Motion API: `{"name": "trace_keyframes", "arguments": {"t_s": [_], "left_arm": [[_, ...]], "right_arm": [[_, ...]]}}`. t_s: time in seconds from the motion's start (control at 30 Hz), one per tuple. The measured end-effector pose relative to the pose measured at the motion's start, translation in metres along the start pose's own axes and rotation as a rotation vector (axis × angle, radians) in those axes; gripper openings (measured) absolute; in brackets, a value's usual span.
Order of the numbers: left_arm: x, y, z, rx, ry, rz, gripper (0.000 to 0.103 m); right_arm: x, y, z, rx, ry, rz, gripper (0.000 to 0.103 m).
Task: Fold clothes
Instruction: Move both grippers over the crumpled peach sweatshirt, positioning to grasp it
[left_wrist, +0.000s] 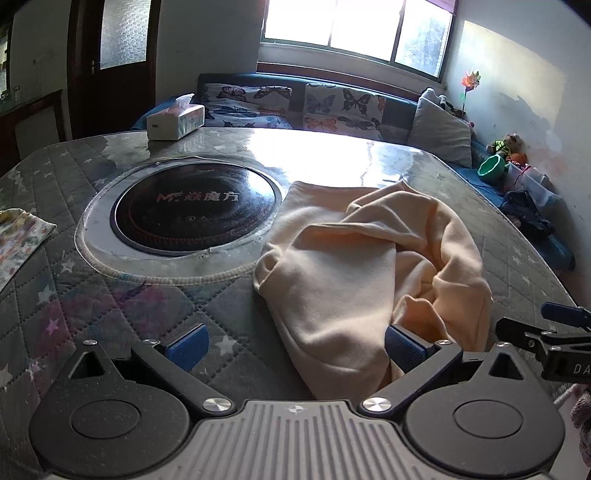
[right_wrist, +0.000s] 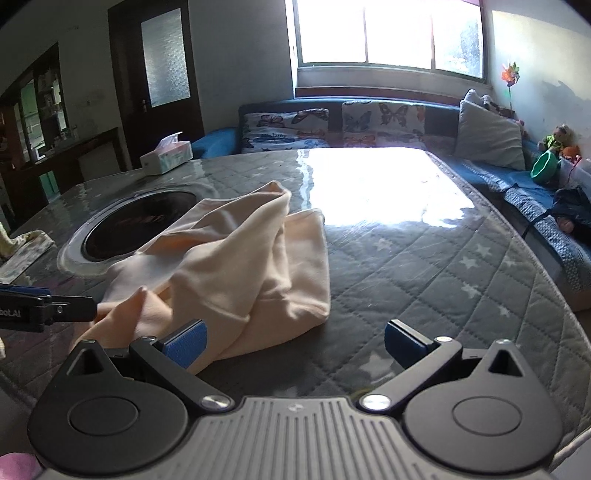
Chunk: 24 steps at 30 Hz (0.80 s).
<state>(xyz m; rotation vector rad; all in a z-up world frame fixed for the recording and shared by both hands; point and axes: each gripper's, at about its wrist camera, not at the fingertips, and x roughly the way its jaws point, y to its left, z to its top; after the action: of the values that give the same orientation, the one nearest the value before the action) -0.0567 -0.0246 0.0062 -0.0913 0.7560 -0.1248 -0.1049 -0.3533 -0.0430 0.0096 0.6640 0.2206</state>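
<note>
Cream garment (left_wrist: 373, 266) crumpled on quilted table (left_wrist: 110, 306), near edge hidden behind grippers | tissue box (left_wrist: 175, 122) holds tissues | left gripper (left_wrist: 295, 345), right gripper (right_wrist: 295, 341): fingers wide, empty

The garment (left_wrist: 354, 266) is plain pale peach, lying on a counter (left_wrist: 92, 306) covered in grey quilted cloth with white stars. The round hob (left_wrist: 195, 210) is black with a silver rim, the fingers (left_wrist: 188, 341) have blue pads, and a floral cloth (left_wrist: 18, 236) lies at the edge. Behind, cushions (left_wrist: 340, 107) carry butterflies, beside a green bowl (left_wrist: 491, 168).
</note>
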Motion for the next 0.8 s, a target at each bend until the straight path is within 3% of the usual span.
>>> {"name": "trace_keyframes", "arguments": {"t_s": [0.8], "left_arm": [[-0.008,-0.010,-0.021,0.029,0.033,0.000,0.103]], "right_arm": [[-0.011,0.017,-0.013,-0.015,0.002,0.061,0.103]]}}
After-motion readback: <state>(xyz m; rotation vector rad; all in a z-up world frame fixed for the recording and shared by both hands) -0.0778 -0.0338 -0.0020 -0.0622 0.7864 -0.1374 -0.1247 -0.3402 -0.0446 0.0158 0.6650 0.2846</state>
